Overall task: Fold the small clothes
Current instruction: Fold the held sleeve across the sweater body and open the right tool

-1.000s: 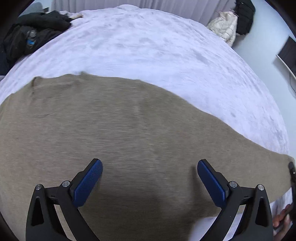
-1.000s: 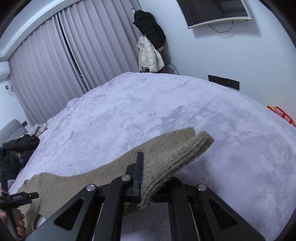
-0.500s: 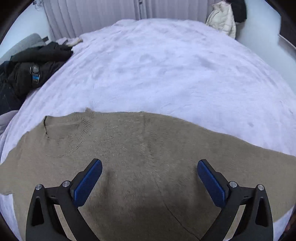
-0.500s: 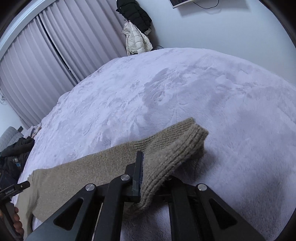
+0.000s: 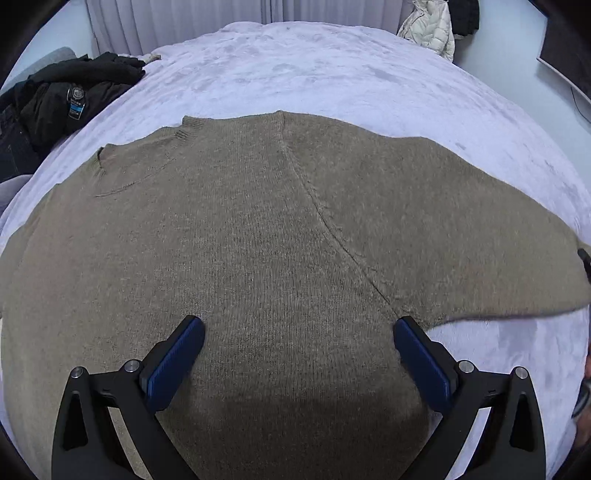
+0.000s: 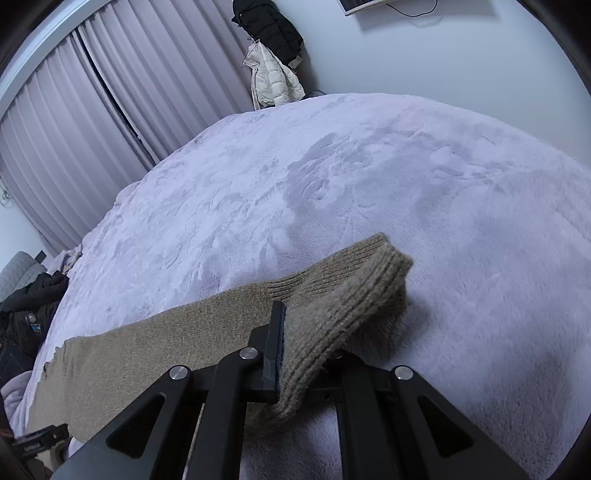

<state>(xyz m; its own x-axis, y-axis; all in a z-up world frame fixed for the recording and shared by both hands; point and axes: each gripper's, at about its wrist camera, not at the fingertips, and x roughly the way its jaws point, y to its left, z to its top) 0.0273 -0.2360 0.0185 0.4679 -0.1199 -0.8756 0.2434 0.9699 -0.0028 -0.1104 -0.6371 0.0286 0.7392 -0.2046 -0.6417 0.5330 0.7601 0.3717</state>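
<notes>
**A:** What does my left wrist view give you?

**B:** The sweater [image 5: 280, 258] spread flat on the bed [image 5: 332, 81], neck hole at far left, a sleeve seam running down toward the near right. My left gripper [image 5: 298, 343] hangs over the body of it with its blue pads [image 5: 173, 363] wide apart and nothing between them. I can't tell whether the tips touch the knit.

**A:** And the right wrist view?

**B:** That one shows what the left can't: the cuff [image 6: 343, 310]. My right gripper [image 6: 291, 354] is clamped tight on the ribbed cuff end, which folds over the fingers and sticks out past them, lifted off the bed. The sleeve trails back to the left, lying on the blanket.

**A:** Does the left view see that grip at all?

**B:** Barely. The sleeve runs off the right edge there, and only a dark sliver of the other tool shows at the rim. The pinch itself is out of frame.

**A:** Anything only the left view has?

**B:** The neckline, the shoulder seam and the whole torso. The right view gets just the sleeve and a strip of the body.

**A:** Any bins or baskets?

**B:** None that I can make out. Dark clothes [image 5: 62, 99] lie heaped at the far left edge of the bed, seen in both views. A white jacket [image 6: 271, 81] and a black coat [image 6: 267, 26] hang at the far wall by the curtains [image 6: 110, 110].
</notes>
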